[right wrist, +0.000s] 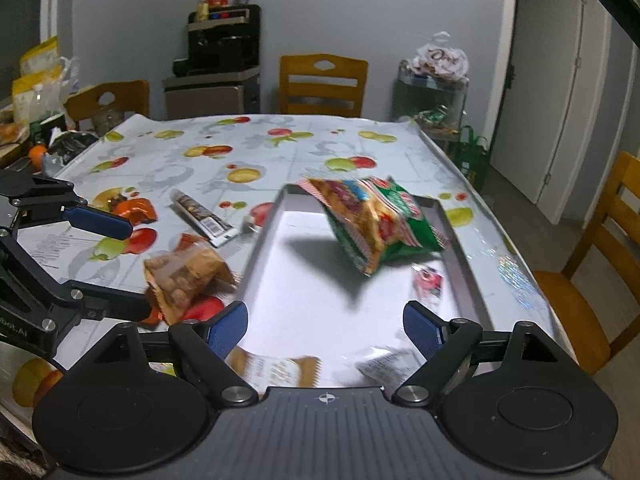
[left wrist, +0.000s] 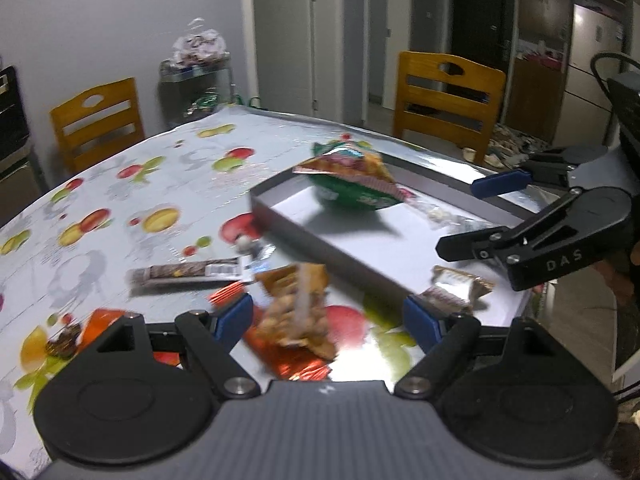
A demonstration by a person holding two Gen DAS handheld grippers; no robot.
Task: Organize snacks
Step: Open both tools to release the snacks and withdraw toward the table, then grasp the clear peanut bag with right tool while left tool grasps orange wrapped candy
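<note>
The green chip bag [right wrist: 380, 224] appears to hang in mid-air over the far end of the tray [right wrist: 464, 276], its shadow apart beneath it, so it looks tossed in. Three small packets lie in the tray; a nut bag [left wrist: 298, 308], one bar [left wrist: 188, 274] and orange wrappers [right wrist: 134, 208] wait on the table [left wrist: 168, 152] by the tray's left edge. Left gripper [left wrist: 328, 316] and right gripper [right wrist: 326, 328] both gape wide, empty.

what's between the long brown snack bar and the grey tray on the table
A small crumpled clear wrapper lies between the long brown snack bar and the grey tray, shown in both wrist views.
</note>
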